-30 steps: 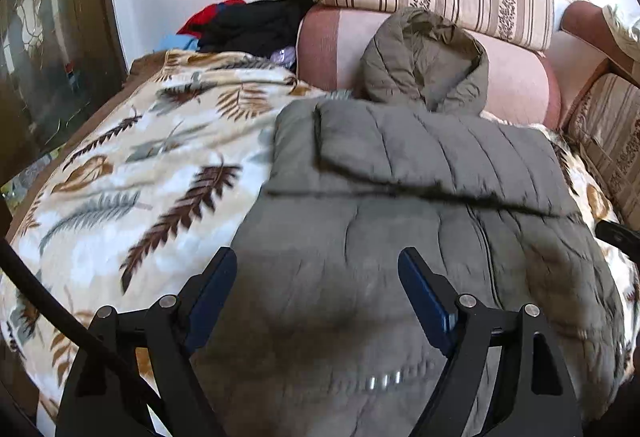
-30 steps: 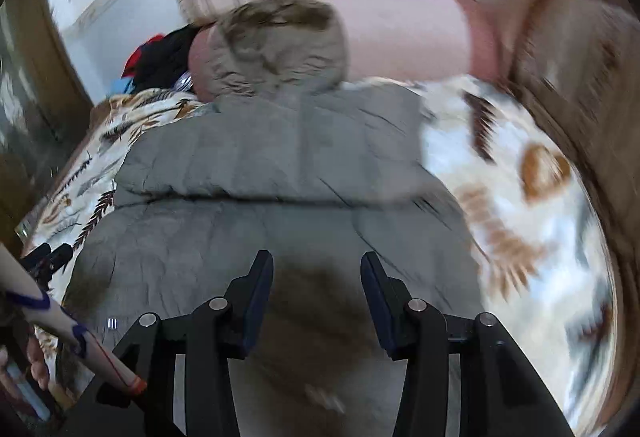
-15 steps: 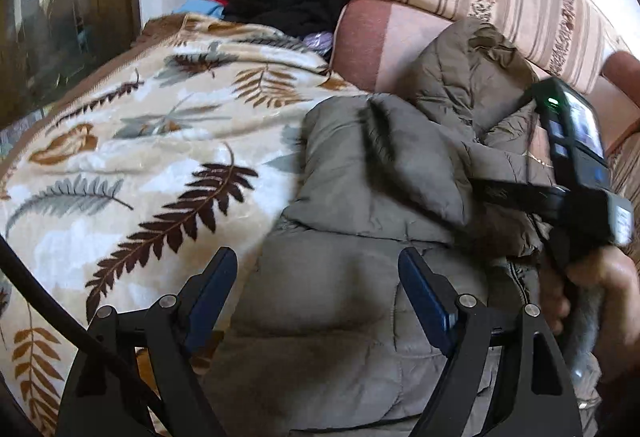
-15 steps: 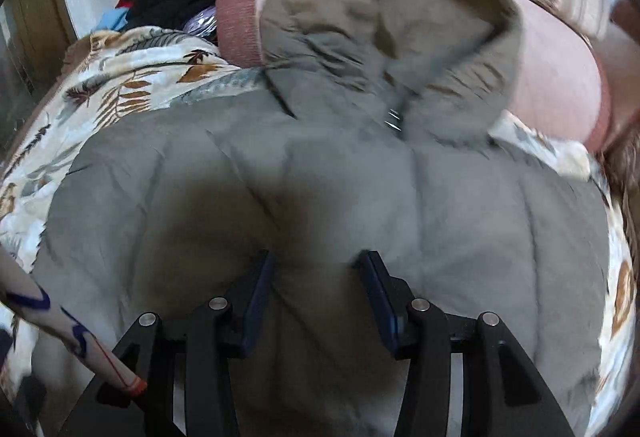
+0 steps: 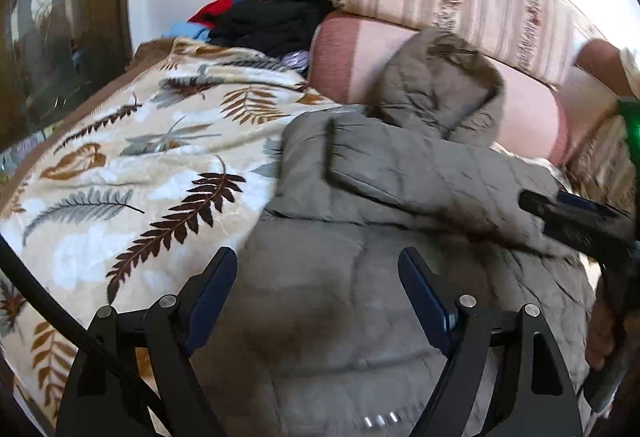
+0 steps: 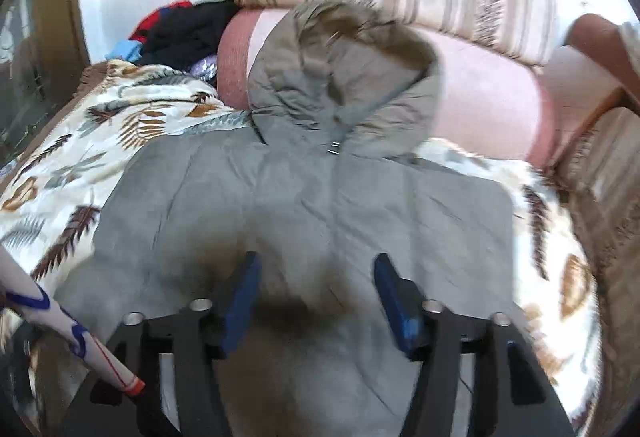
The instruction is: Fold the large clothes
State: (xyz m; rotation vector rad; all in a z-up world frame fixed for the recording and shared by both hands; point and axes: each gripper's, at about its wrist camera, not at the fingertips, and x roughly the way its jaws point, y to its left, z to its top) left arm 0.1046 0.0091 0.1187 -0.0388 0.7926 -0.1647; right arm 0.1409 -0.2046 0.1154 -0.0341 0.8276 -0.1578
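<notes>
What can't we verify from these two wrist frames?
- Jacket hem: both views, cut off behind the fingers and bottom edge.
- Right gripper: left wrist view, motion-blurred at the frame edge.
- Clothes pile: both views, partly behind the bolster; items indistinct.

Grey hooded jacket [image 6: 304, 197] — leaf-print blanket [image 6: 80, 165]

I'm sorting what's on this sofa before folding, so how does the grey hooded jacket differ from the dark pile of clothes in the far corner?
The grey jacket is spread flat on the leaf-print blanket; the dark clothes pile is bunched in a heap. The jacket is one quilted grey garment; the pile mixes black, red and blue pieces. The jacket lies right under both open claws; the pile sits far back by the wall. Both rest on the sofa.
</notes>
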